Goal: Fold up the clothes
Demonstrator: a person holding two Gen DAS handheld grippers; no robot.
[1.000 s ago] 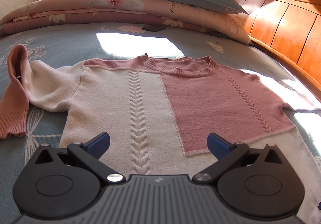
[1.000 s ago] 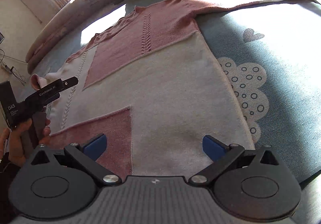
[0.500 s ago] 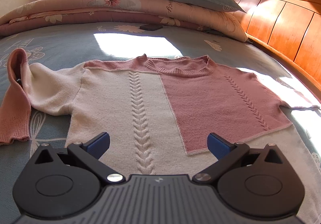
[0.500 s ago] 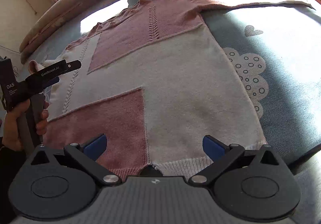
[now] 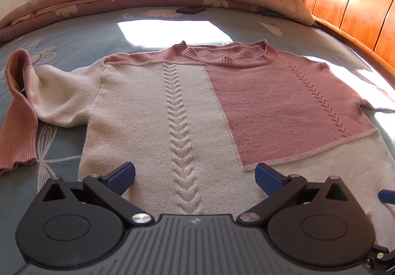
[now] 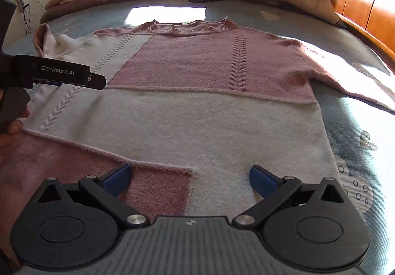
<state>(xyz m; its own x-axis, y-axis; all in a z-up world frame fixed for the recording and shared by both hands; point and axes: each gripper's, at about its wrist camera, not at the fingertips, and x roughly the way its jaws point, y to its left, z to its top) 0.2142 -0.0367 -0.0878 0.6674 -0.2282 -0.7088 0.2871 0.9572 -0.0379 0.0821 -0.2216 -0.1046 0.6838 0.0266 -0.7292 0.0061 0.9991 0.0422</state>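
Sunlit bed (image 5: 172, 26) bears a flat sweater (image 5: 187, 112); each hand-held gripper (image 5: 195, 177) (image 6: 190, 177) gapes wide, empty.

Sweater (image 5: 187, 112) flat on bed (image 5: 103, 35)

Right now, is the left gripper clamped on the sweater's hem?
No: the left gripper is open above the sweater, blue pads spread apart with nothing between them.
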